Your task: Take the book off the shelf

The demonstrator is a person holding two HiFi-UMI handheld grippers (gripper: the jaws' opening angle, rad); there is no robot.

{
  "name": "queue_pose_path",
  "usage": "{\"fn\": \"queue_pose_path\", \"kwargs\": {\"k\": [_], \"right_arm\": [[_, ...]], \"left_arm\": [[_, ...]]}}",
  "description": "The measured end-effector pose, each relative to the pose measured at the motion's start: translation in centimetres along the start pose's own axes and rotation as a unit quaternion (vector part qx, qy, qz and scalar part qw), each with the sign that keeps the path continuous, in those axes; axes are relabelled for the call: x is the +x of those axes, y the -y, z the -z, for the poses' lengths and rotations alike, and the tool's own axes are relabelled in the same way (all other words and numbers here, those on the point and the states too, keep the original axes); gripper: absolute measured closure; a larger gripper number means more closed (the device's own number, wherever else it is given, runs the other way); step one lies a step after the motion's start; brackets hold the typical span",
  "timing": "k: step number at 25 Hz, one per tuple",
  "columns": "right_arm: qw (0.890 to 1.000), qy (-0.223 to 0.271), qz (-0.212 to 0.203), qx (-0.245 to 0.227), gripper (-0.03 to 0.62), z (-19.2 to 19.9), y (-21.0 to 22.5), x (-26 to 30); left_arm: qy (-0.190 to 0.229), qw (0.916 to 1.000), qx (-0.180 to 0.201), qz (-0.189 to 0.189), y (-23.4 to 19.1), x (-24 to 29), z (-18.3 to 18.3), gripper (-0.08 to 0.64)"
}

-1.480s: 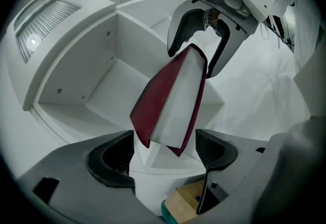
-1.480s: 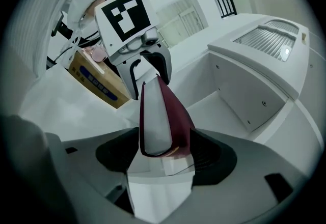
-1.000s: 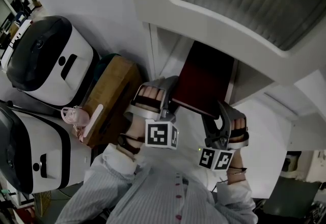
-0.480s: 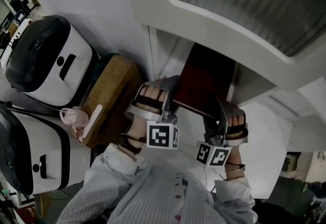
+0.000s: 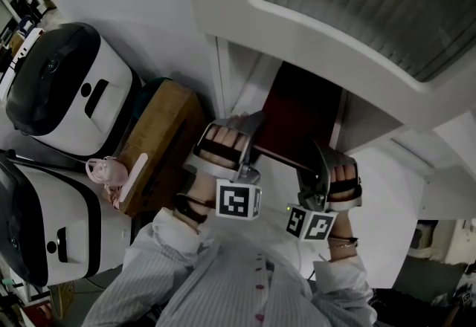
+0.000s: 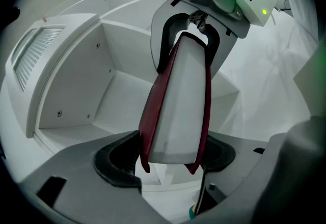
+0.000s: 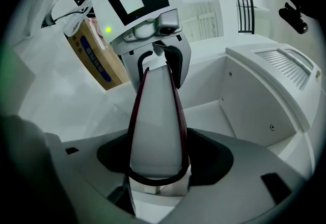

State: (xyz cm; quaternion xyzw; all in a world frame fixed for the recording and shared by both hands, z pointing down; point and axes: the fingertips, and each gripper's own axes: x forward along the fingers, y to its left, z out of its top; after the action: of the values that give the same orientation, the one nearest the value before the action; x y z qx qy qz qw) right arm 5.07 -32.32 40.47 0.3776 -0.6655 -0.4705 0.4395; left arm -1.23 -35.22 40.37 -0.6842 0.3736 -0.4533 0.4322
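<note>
Midway through taking out the book [image 5: 297, 121]: clamped end-on in the right gripper [image 7: 158, 164], straddled by closing jaws of the left gripper [image 6: 168, 159], shelf [image 5: 357, 121] just ahead. Next, likely: finish left pinch, pull straight back, level.
</note>
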Motion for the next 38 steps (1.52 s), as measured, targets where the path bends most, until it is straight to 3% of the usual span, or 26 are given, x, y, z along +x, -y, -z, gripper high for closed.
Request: {"fn": "queue_pose_path", "kwargs": {"k": [22, 26, 38], "right_arm": [[1.0, -0.008, -0.007, -0.001, 0.331, -1.8, 0.0, -2.9], [1.0, -0.007, -0.01, 0.0, 0.331, -2.4, 0.0, -4.1], [1.0, 0.0, -0.017, 0.007, 0.337, -4.3, -0.1, -7.3]], "left_arm": [[0.001, 1.0, 0.005, 0.0, 0.1, -3.6, -0.2, 0.253], [0.009, 0.9999, -0.014, 0.005, 0.2, -5.0, -0.8, 0.256], [0.012, 0.9997, -0.016, 0.014, 0.4, -8.5, -1.1, 0.259]]}}
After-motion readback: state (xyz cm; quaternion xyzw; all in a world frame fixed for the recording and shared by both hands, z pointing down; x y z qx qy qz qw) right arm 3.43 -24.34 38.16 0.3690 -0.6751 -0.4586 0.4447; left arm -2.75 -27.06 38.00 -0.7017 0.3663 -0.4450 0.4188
